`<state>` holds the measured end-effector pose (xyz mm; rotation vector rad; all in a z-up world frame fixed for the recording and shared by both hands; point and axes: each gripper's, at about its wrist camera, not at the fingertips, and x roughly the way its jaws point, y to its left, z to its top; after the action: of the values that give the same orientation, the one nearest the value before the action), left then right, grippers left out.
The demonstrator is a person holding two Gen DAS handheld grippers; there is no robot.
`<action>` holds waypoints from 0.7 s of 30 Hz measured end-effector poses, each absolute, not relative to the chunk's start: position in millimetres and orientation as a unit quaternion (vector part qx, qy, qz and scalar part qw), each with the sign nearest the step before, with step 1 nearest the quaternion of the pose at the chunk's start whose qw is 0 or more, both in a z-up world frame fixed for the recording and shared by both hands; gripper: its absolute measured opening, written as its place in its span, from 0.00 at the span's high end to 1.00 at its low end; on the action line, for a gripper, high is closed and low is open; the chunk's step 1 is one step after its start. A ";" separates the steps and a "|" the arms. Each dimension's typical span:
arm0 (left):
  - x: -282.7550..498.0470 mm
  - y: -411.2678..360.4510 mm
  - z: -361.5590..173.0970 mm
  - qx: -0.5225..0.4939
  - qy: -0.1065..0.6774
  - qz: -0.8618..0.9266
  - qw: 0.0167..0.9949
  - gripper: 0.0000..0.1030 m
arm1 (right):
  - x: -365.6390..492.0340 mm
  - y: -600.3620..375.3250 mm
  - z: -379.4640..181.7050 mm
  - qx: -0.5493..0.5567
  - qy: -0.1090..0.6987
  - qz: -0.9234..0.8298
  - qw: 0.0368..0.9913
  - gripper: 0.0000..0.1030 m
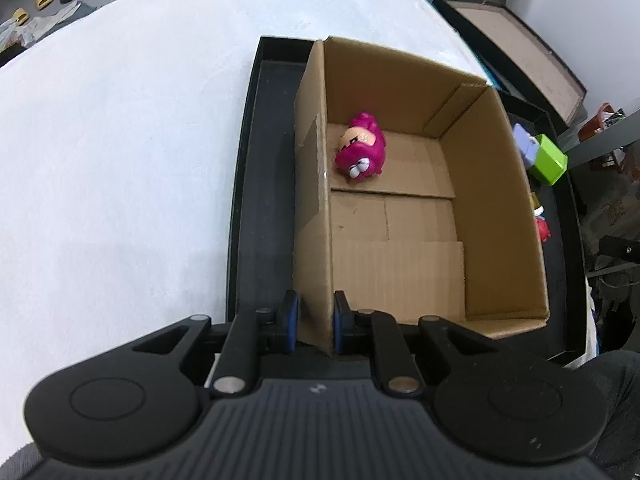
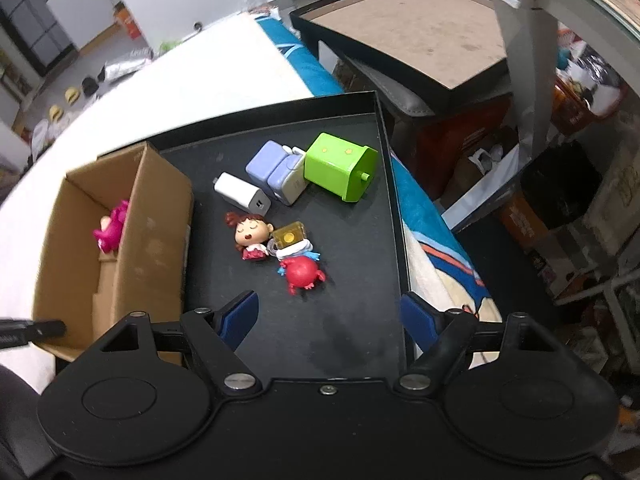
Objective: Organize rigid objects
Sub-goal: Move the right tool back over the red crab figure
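Left gripper (image 1: 314,326) pinches the near wall of the cardboard box (image 1: 400,216), bottom center of frame; pink toy (image 1: 360,152) lies inside at the far left corner. Right gripper (image 2: 328,316) is spread wide and empty above the black tray (image 2: 360,340), with the red crab figure (image 2: 302,274), doll (image 2: 250,236) and green block (image 2: 340,166) mid-frame ahead of it.

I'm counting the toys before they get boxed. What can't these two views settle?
- Left wrist view: the cardboard box wall hides most of the toys on the black tray; only edges of the green cube and red crab toy show.
- Right wrist view: the box wall covers most of the pink toy and the box floor.
- Right wrist view: the small yellow-topped piece beside the doll figure is too small to identify.
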<state>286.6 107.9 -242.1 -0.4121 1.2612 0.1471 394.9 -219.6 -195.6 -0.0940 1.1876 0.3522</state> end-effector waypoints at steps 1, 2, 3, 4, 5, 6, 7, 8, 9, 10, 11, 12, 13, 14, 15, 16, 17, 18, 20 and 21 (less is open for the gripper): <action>287.1 107.8 -242.4 -0.191 0.585 0.069 0.785 0.86 | 395.9 -217.5 -196.9 -0.055 0.557 0.168 0.812 0.25; 287.4 107.4 -242.3 -0.191 0.585 0.069 0.785 0.86 | 397.3 -214.4 -199.3 -0.070 0.558 0.174 0.808 0.25; 287.8 106.9 -242.1 -0.191 0.585 0.068 0.785 0.86 | 398.5 -212.0 -201.3 -0.081 0.559 0.180 0.805 0.25; 288.0 106.9 -242.0 -0.191 0.585 0.068 0.786 0.86 | 399.6 -209.9 -203.2 -0.091 0.560 0.184 0.803 0.25; 288.2 107.2 -241.8 -0.192 0.584 0.069 0.786 0.86 | 400.9 -207.2 -205.2 -0.102 0.561 0.188 0.800 0.25; 288.3 107.7 -241.9 -0.193 0.584 0.069 0.785 0.86 | 402.3 -204.3 -206.7 -0.110 0.561 0.193 0.797 0.25; 288.4 108.1 -242.2 -0.195 0.584 0.069 0.785 0.86 | 403.6 -201.8 -208.3 -0.114 0.561 0.197 0.796 0.25; 288.6 108.6 -242.6 -0.197 0.584 0.069 0.784 0.86 | 404.8 -198.6 -210.2 -0.118 0.560 0.204 0.794 0.25; 288.9 109.2 -243.3 -0.198 0.585 0.070 0.783 0.86 | 405.7 -195.1 -212.6 -0.123 0.559 0.211 0.793 0.25; 288.6 109.8 -243.4 -0.199 0.585 0.070 0.783 0.86 | 406.4 -191.7 -215.6 -0.129 0.559 0.217 0.790 0.25; 288.8 109.9 -243.6 -0.199 0.585 0.070 0.783 0.86 | 407.1 -187.9 -219.2 -0.134 0.558 0.221 0.788 0.25; 289.2 109.5 -244.0 -0.198 0.585 0.071 0.783 0.86 | 407.7 -185.0 -222.6 -0.139 0.559 0.224 0.786 0.25; 289.5 109.2 -244.1 -0.197 0.585 0.072 0.784 0.86 | 408.1 -182.2 -225.9 -0.141 0.560 0.229 0.784 0.24; 289.1 109.0 -244.0 -0.197 0.584 0.072 0.784 0.86 | 408.0 -179.1 -229.7 -0.144 0.560 0.235 0.781 0.25; 288.5 108.9 -243.5 -0.196 0.583 0.072 0.785 0.86 | 408.0 -176.2 -233.1 -0.150 0.560 0.238 0.779 0.24; 288.6 108.7 -243.2 -0.196 0.582 0.072 0.786 0.86 | 408.0 -172.9 -236.1 -0.156 0.560 0.239 0.778 0.25; 288.4 108.8 -242.5 -0.196 0.580 0.073 0.787 0.86 | 408.4 -169.6 -239.4 -0.161 0.559 0.241 0.777 0.25; 288.3 109.2 -241.7 -0.196 0.578 0.073 0.789 0.86 | 408.9 -167.2 -241.9 -0.163 0.559 0.243 0.776 0.25; 288.1 109.7 -241.6 -0.195 0.577 0.075 0.790 0.86 | 410.0 -162.7 -246.0 -0.165 0.558 0.248 0.775 0.25; 288.0 109.9 -241.8 -0.196 0.577 0.074 0.790 0.86 | 410.5 -160.9 -247.4 -0.168 0.555 0.250 0.775 0.25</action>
<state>288.0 109.9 -241.8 -0.4212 1.2415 0.1599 410.5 -160.9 -247.4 -0.3626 1.2021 0.5407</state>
